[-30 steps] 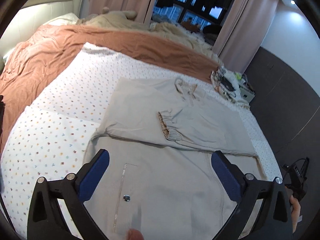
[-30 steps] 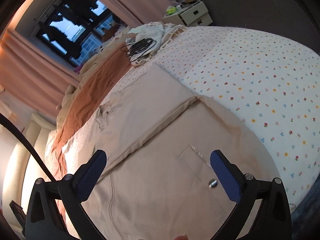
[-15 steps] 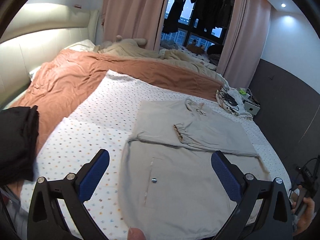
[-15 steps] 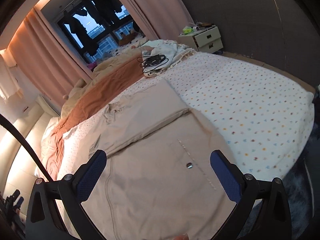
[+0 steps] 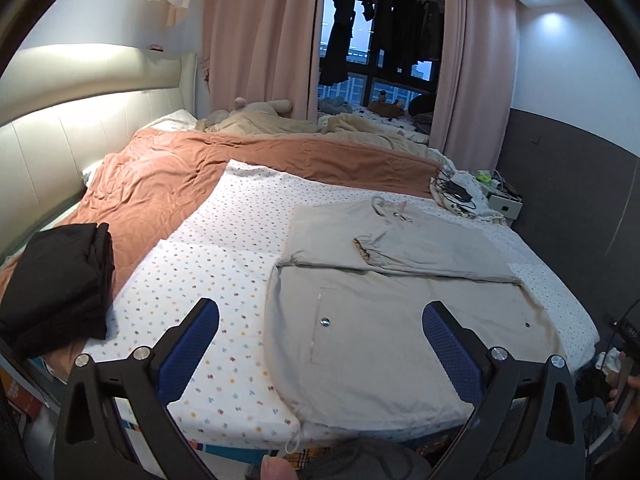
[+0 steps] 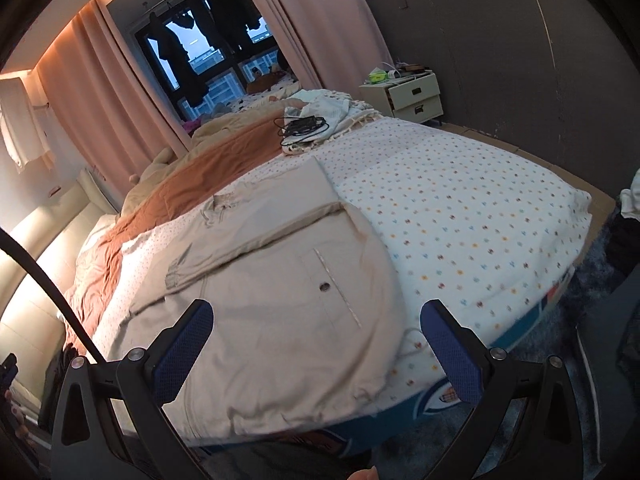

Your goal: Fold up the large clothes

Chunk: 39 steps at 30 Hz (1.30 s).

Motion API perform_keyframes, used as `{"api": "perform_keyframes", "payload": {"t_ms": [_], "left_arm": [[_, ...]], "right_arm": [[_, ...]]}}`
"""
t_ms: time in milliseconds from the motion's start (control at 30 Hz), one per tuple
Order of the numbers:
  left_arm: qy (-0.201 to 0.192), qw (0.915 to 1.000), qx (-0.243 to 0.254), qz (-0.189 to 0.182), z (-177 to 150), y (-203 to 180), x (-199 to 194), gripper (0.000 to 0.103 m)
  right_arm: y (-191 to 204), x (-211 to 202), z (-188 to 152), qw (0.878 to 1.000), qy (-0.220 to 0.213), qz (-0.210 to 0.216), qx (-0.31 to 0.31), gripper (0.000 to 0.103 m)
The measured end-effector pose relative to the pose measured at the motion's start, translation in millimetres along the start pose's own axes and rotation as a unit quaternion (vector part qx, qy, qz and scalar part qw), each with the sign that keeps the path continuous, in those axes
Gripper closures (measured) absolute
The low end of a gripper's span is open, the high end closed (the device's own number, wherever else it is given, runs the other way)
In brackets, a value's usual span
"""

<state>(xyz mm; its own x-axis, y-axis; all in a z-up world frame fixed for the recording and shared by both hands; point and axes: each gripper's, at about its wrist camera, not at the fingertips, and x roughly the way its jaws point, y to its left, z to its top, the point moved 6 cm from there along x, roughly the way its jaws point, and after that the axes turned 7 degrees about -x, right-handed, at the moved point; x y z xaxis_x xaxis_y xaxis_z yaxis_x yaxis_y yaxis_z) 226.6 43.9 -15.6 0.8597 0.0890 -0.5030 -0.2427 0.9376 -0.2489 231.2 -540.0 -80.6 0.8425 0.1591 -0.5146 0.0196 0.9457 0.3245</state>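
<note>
1. Bedroom w/ a big bed [image 5: 224, 240] under a dotted white sheet; grey wall panels on the right side, pink curtains [image 5: 256, 40] + dark window at the far end.
2. Nearest: left gripper [image 5: 320, 336] w/ blue pads spread wide, nothing between them, held above the bed's near edge. Right gripper [image 6: 316, 332] likewise wide apart + empty, over the same edge.
3. Beige jacket [image 5: 372, 320] lies flat on the sheet by the near edge, toward the bed's right half; hem hangs just over the edge, drawstring dangling. Upper part is folded, one sleeve [image 5: 408, 248] laid across the body w/ its gathered cuff near the middle. Two snap pockets show on the lower front.
4. Left near corner of bed: folded black garment stack [image 5: 56, 292], well apart from the jacket.
5. Further back: rust-brown blanket [image 5: 168, 184] across the bed, beige bedding behind it.
6. Far right corner: white cloth w/ black cables [image 6: 304, 126] on top; beside it a cream nightstand [image 6: 412, 96] w/ two drawers.
7. Clothes hang in the window [image 5: 376, 36].
</note>
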Motion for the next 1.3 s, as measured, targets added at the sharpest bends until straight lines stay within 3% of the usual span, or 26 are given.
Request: {"api": "perform_keyframes", "payload": {"t_ms": [233, 533, 633, 800, 967, 1067, 1133, 1233, 1300], "left_arm": [[-0.007, 0.9998, 0.013, -0.009, -30.9, 5.0, -12.4, 0.0], [-0.004, 0.9988, -0.028, -0.041, -59.2, 27.1, -7.6, 0.0], [-0.005, 0.9984, -0.044, -0.036, -69.3, 37.5, -0.7, 0.0], [0.016, 0.9969, -0.068, -0.037, -84.7, 54.8, 23.9, 0.0], [0.039, 0.9944, -0.088, -0.044, -96.8, 66.5, 45.8, 0.0], [0.055, 0.9914, -0.103, -0.059, -103.6, 71.0, 58.0, 0.0], [0.071, 0.9877, -0.119, -0.073, -107.7, 73.2, 66.6, 0.011], [0.095, 0.9851, -0.128, -0.065, -114.7, 76.1, 80.3, 0.022], [0.105, 0.9813, -0.141, -0.079, -117.4, 77.8, 86.2, 0.023]], "right_arm": [[-33.5, -15.1, -31.9, 0.999, 0.023, -0.024, -0.002, 0.0], [-71.6, -21.2, -62.1, 0.999, 0.034, 0.005, 0.036, 0.0], [-76.9, -14.0, -68.0, 0.998, 0.041, 0.029, 0.039, 0.0], [-80.1, 0.6, -76.3, 0.995, 0.051, 0.069, 0.042, 0.011], [-82.9, 28.8, -78.0, 0.989, 0.07, 0.105, 0.083, 0.028], [-77.6, 45.5, -75.7, 0.983, 0.075, 0.134, 0.102, 0.034], [-76.0, 58.9, -74.5, 0.98, 0.08, 0.145, 0.113, 0.034], [-74.0, 78.5, -72.7, 0.972, 0.086, 0.169, 0.138, 0.038], [-72.0, 91.8, -72.4, 0.967, 0.09, 0.182, 0.153, 0.044]]}}
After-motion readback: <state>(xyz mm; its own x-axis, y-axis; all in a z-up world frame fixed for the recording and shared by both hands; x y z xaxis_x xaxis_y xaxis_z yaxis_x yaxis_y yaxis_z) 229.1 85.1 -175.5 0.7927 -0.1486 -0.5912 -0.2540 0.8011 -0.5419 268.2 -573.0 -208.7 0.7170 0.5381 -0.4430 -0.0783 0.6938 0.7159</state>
